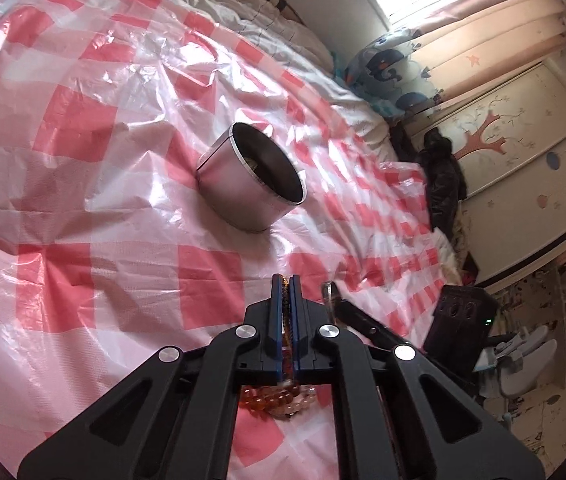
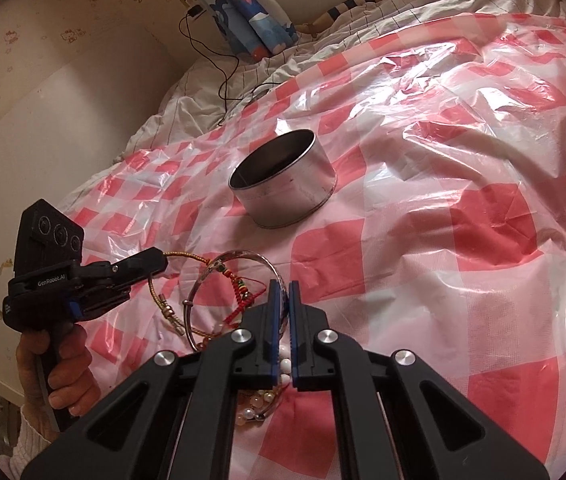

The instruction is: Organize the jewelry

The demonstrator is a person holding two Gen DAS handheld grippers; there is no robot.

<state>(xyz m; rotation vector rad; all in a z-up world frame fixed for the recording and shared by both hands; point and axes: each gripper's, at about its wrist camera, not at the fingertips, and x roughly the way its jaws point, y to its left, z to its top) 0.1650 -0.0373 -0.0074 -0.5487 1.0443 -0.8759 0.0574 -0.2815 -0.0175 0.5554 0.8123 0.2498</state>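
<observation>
Currently both grippers are closed on jewellery from one heap, probably so two pieces can be carried in a single trip.

Left gripper [image 1: 286, 280]: fingers pinched narrow on a gold-coloured twisted cord bangle [image 2: 163, 292]. In the right wrist view the loop hangs from the fingertips, its metal clasp at the bottom just over the sheet.

Right gripper [image 2: 281, 285]: fingers pinched narrow on the rim of a thin silver metal bangle [image 2: 239, 255]. Its ring stands tilted on edge, arching up and leftward from the jaws, plane roughly facing the camera. A red knotted cord charm [image 2: 243, 292] hangs across it; whether tied on or merely tangled, cannot tell.

Remaining pile: amber bead bracelet [image 1: 267, 398] and white pearl strand [image 2: 267, 398] lie under the grippers at the near edge of the red-and-white checked plastic sheet [image 2: 463, 200] spread over the bed.

Target, judged: round open-topped silver metal tin [image 2: 283, 178], upright near the sheet's middle, mouth up, well apart from both held pieces. Something small may lie inside; unclear.

Note: hanging loops could snag the charm cord on lifting.
</observation>
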